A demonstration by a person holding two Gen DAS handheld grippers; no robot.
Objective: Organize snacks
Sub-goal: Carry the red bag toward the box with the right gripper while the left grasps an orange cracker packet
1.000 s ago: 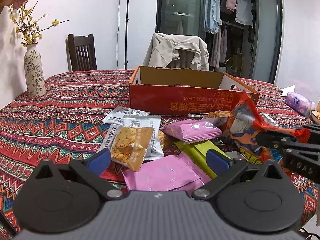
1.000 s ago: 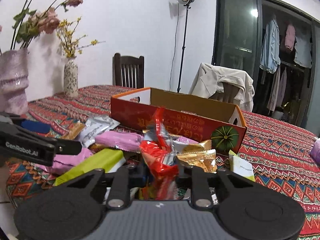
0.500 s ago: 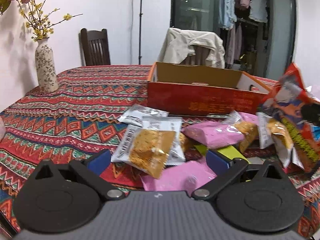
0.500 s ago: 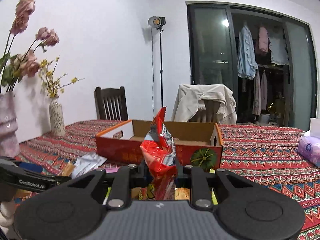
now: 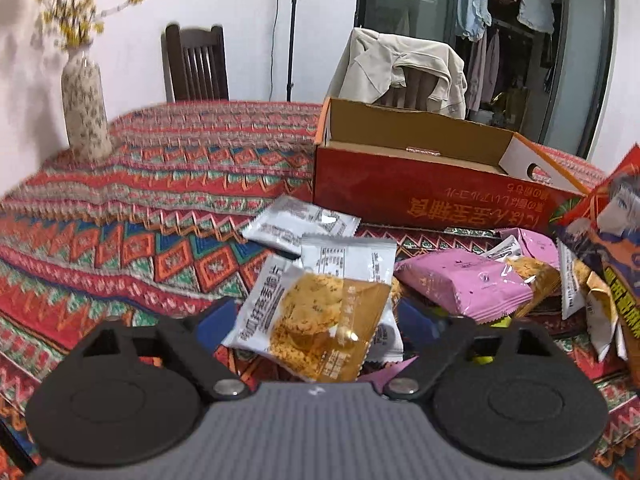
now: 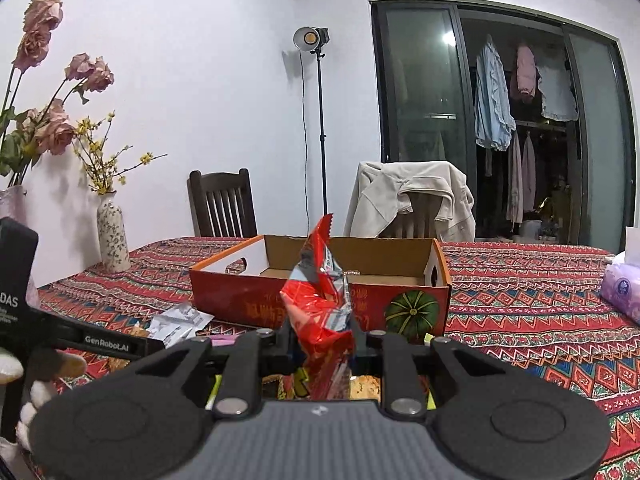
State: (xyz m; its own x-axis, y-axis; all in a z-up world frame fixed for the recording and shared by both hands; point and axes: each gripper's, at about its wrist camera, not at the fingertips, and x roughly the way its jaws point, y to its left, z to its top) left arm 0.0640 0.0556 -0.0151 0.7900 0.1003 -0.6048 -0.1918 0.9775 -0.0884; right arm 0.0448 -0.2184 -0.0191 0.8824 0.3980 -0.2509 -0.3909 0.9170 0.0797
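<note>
A clear-and-white cookie packet (image 5: 316, 332) lies on top of the snack pile, right between the blue pads of my left gripper (image 5: 316, 316). Its jaws are closing around the packet, and the pads do not visibly press on it. My right gripper (image 6: 320, 340) is shut on a crumpled red snack bag (image 6: 320, 304) held upright in front of the open red cardboard box (image 6: 248, 300). In the left wrist view the same red bag (image 5: 608, 232) shows at the right edge, and the red box (image 5: 420, 196) stands behind the pile.
Pink packets (image 5: 464, 284), silver packets (image 5: 296, 224) and more cookie packets lie on the patterned tablecloth (image 5: 160, 208). A flowered vase (image 5: 84, 116) stands far left, chairs stand behind the table, and a purple tissue pack (image 6: 624, 288) lies at the right.
My left gripper moved in over the pile until the cookie packet lies between its fingers, and its jaws have narrowed. My right gripper lifted the red bag and levelled toward the box.
</note>
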